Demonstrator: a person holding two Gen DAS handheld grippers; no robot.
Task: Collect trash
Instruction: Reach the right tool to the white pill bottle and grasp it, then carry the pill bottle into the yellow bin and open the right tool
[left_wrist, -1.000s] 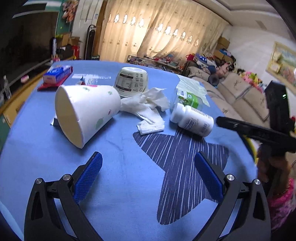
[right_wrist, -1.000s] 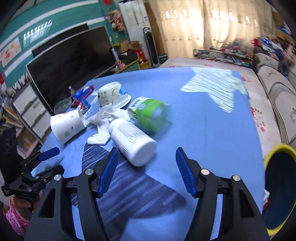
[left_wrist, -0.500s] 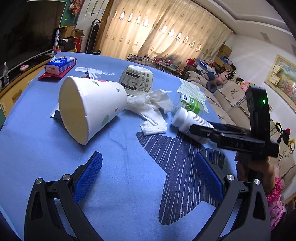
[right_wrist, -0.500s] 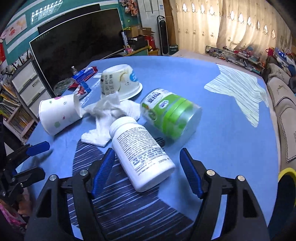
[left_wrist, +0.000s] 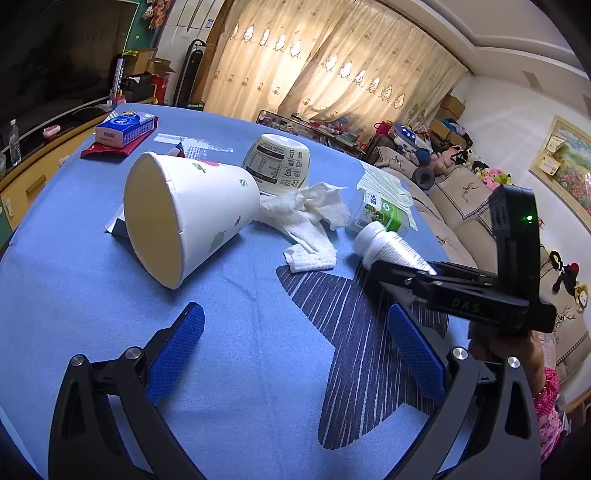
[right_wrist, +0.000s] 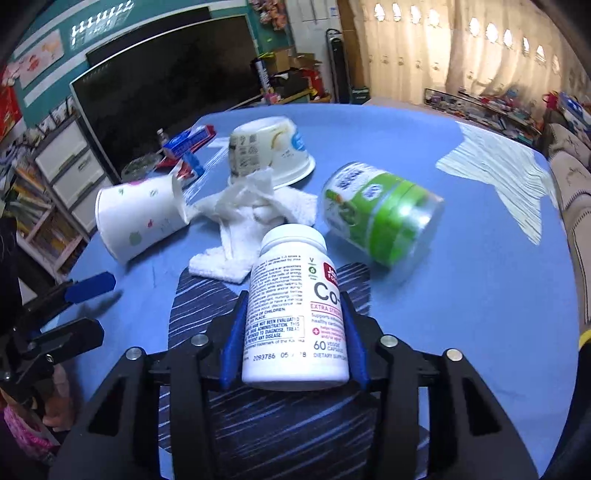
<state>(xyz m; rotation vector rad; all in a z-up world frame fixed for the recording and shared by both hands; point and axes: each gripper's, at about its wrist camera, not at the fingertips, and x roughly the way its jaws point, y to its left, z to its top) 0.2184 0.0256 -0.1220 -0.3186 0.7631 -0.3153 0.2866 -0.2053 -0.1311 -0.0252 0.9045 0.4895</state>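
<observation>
My right gripper (right_wrist: 293, 314) is shut on a white pill bottle (right_wrist: 291, 310) that lies on the blue tablecloth (right_wrist: 480, 277); the bottle also shows in the left wrist view (left_wrist: 388, 247). My left gripper (left_wrist: 295, 338) is open and empty, a little short of a white paper cup (left_wrist: 184, 218) lying on its side. Crumpled white tissue (left_wrist: 306, 221), an upturned white bowl (left_wrist: 279, 166) and a green-labelled clear jar (right_wrist: 380, 218) lie beyond.
A blue tissue pack (left_wrist: 123, 127) on a red cloth sits at the table's far left. A yellow-rimmed bin edge (right_wrist: 583, 336) shows at the right. A sofa (left_wrist: 461, 192) stands beyond the table.
My right gripper has moved forward around the pill bottle and closed on it. My left gripper has moved slightly closer to the paper cup.
</observation>
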